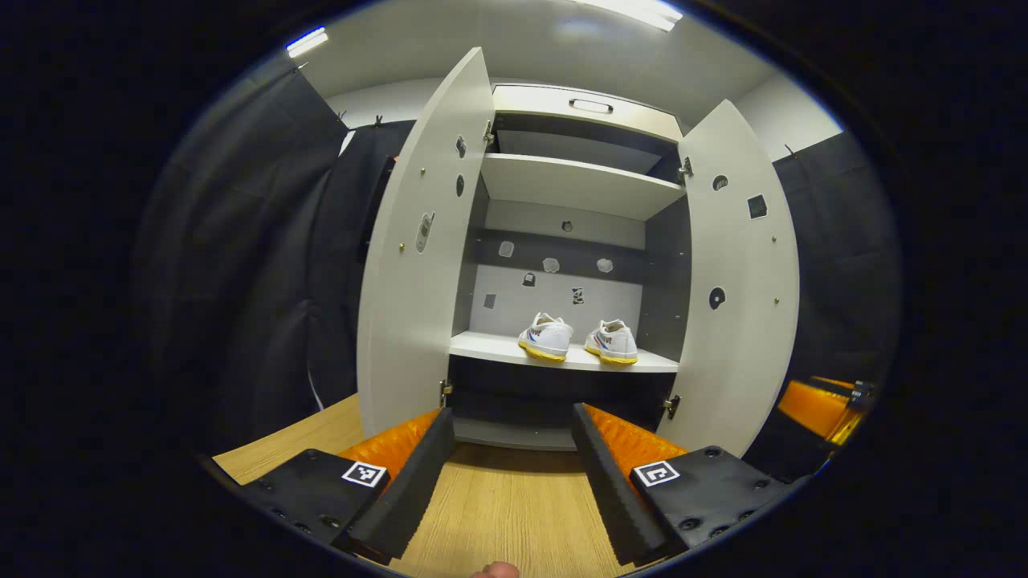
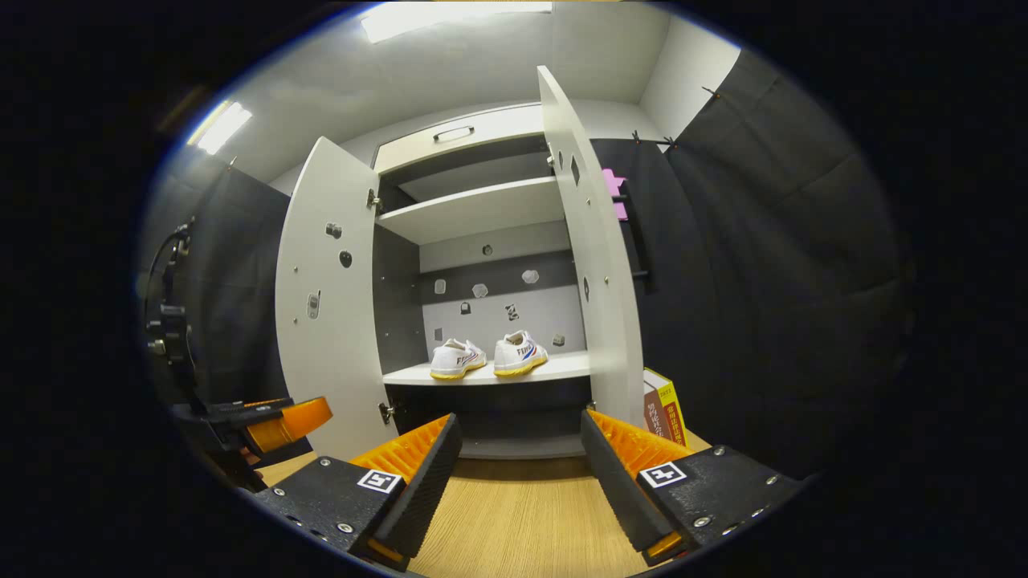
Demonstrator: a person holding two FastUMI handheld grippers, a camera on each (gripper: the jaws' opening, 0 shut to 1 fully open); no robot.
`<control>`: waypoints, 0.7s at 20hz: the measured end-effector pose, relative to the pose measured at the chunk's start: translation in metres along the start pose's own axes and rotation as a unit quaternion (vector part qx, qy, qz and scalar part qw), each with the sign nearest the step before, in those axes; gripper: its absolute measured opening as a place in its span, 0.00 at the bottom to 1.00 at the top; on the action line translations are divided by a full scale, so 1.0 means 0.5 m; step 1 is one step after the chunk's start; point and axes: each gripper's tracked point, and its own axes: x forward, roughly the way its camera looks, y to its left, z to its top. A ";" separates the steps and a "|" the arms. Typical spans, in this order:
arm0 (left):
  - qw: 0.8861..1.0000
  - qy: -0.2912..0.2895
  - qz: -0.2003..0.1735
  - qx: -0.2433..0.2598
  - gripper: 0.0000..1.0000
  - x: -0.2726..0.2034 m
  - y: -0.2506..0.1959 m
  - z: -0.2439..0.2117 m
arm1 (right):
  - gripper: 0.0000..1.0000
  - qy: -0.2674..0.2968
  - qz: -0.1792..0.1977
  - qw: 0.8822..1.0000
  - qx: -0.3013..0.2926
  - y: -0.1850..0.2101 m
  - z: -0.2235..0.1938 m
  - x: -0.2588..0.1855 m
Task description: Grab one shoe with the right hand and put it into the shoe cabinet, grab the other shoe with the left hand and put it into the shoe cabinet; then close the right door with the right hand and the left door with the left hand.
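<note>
Left gripper view: left gripper (image 1: 507,482) spread wide, holding nothing; two shoes (image 1: 578,339) side by side on cabinet (image 1: 574,186) shelf, well beyond jaws. Right gripper (image 2: 518,482) likewise spread, same shelf ahead, both doors open.

We see a wood-grain floor (image 1: 498,514), black cloth walls (image 2: 763,265) on both sides, a pale grey ceiling (image 1: 562,40) with bright strip lights (image 2: 221,124), and a box (image 2: 662,405) standing against the cloth.
</note>
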 end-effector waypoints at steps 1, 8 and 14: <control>1.000 -0.005 0.005 -0.001 0.96 -0.005 0.001 0.008 | 0.92 -0.015 -0.003 1.000 -0.004 -0.020 0.041 0.003; 1.000 -0.015 -0.026 0.005 0.96 -0.012 -0.037 0.020 | 0.92 -0.050 -0.093 0.992 -0.067 -0.279 0.275 0.090; 0.999 -0.014 -0.043 0.006 0.96 -0.028 -0.064 0.012 | 0.92 -0.040 -0.124 0.990 -0.052 -0.418 0.343 0.232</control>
